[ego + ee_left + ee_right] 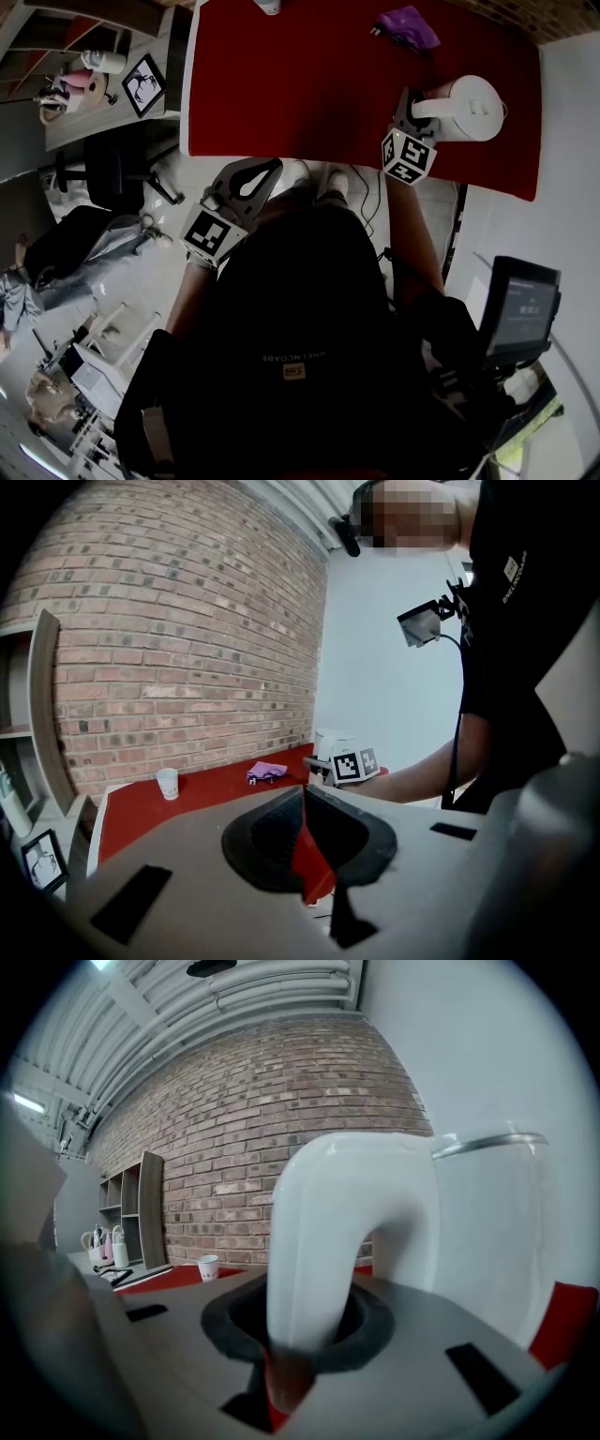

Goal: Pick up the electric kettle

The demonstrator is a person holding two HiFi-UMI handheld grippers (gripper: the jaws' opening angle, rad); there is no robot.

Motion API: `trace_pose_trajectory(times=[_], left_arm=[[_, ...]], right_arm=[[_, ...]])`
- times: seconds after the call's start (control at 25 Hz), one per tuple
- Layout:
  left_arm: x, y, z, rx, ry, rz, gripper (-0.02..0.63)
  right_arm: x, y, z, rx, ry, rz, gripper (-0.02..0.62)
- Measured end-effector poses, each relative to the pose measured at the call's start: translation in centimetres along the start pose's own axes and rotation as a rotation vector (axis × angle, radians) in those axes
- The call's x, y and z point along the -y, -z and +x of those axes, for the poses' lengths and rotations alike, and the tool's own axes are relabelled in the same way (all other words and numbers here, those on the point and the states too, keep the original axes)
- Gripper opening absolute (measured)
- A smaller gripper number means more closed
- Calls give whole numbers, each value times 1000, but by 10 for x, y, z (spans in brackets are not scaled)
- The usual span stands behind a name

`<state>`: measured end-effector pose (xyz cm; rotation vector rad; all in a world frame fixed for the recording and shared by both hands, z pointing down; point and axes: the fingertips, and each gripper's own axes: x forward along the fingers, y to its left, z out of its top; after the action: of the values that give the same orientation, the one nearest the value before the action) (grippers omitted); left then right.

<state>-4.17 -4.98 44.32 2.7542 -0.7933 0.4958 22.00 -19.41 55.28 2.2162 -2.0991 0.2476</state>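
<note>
Open red table spreads between the cup at the far edge, the purple cloth and the kettle, which stands close to the white wall at right. At left, a shelf carrying bottles and a frame hems the table's side. A chair stands off the near left corner.

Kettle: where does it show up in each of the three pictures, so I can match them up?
Head view: the kettle stands at upper right, on the red table.
Left gripper view: the kettle is small, white and far off, just right of centre.
Right gripper view: the kettle is huge; its handle fills the centre and its body the right side.
Shared landmark: the white cup at the table's far edge.
</note>
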Motion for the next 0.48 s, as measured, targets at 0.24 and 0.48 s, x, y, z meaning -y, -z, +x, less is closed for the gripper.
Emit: trace_pose_trajectory(times=[0.24,0.48], left_arm=[[-2,1,-1,4,0,2,6],[-5,2,-2,4,-13,-2,6]], right_arm=[[2,0,0,-1,-3,0,83],[4,-3,1,-9,-2,-11,84]])
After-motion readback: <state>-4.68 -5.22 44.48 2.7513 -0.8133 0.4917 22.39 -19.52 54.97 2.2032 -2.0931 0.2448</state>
